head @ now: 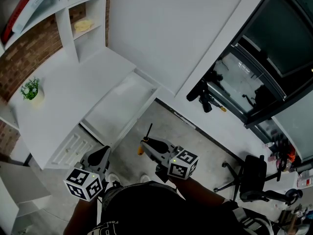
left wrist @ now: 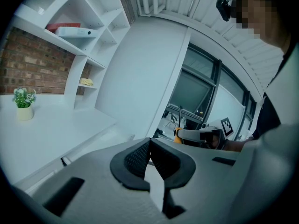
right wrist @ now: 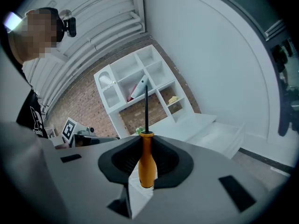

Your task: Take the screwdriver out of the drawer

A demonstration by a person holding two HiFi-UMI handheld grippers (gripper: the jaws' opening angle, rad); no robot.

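The screwdriver (right wrist: 146,164) has an orange handle and a thin black shaft. My right gripper (right wrist: 146,167) is shut on its handle, and the shaft points away past the jaws. In the head view the right gripper (head: 146,144) holds the screwdriver (head: 141,149) over the floor, off the front of the open white drawer (head: 122,106), which looks empty. My left gripper (head: 103,153) is lower left, near the desk's front edge. Its jaws (left wrist: 149,155) are shut with nothing between them. From the left gripper view the screwdriver (left wrist: 178,133) shows to the right.
A white desk (head: 63,92) carries a small potted plant (head: 31,89), with white shelves (head: 78,18) behind it. A black office chair (head: 254,177) stands on the floor at the right. Dark windows (head: 274,43) line the far right wall.
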